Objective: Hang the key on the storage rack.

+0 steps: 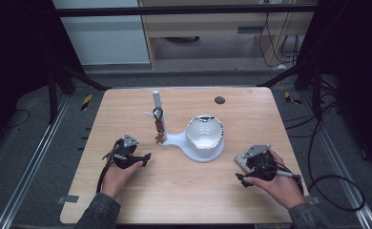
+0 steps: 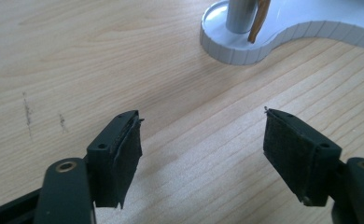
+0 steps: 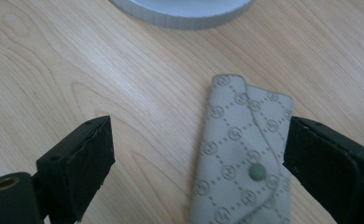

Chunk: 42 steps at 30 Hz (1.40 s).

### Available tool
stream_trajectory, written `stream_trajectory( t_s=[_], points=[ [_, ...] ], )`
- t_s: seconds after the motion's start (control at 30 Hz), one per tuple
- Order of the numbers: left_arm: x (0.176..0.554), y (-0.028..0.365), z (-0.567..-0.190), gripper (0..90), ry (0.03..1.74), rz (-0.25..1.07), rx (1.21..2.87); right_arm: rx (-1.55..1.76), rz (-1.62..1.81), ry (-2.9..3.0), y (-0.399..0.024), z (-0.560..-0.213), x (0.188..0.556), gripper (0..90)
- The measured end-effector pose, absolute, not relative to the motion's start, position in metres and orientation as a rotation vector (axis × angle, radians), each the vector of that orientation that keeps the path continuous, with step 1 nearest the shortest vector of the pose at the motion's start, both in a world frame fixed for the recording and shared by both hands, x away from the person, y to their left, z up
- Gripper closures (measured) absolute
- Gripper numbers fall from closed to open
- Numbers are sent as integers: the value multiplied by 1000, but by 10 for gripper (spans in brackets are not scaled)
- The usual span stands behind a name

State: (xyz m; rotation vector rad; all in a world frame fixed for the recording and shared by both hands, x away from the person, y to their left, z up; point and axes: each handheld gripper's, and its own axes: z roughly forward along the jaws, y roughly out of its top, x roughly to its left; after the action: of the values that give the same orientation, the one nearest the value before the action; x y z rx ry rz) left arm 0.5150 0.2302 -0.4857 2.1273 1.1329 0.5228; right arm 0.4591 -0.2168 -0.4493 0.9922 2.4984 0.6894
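Table: pale wood-grain top, matt, smooth, a few dark scuffs. Stand base: white plastic, satin, rim ribbed in small facets; post smooth grey, faint sheen. Bowl: glossy white. Pouch: grey woven-look cloth or leatherette, printed monogram lattice, dull green snap. Gripper pads: black, rough, felt-like, frayed edges.

One worktop. On it, one white stand with one post and one bowl. One set of keys hangs on the post. One grey pouch with one snap button. Two tongs: left, right. One dark round mark.
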Motion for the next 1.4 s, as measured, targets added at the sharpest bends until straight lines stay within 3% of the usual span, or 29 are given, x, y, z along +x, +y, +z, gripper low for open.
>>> stream_trajectory(
  t_s=[0.33,0.8,1.0,1.4],
  points=[
    [515,238,-492,190,1160,524,2119,1089,565,2538,-231,-437,477,150],
    [516,241,-504,75,1188,502,2131,1166,484,2602,-244,-440,485,62],
    [513,242,-508,29,1165,521,2102,1194,473,2602,-252,-443,487,114],
    [513,241,-508,21,1166,522,2103,1233,445,2625,-252,-444,489,203]
  ],
)
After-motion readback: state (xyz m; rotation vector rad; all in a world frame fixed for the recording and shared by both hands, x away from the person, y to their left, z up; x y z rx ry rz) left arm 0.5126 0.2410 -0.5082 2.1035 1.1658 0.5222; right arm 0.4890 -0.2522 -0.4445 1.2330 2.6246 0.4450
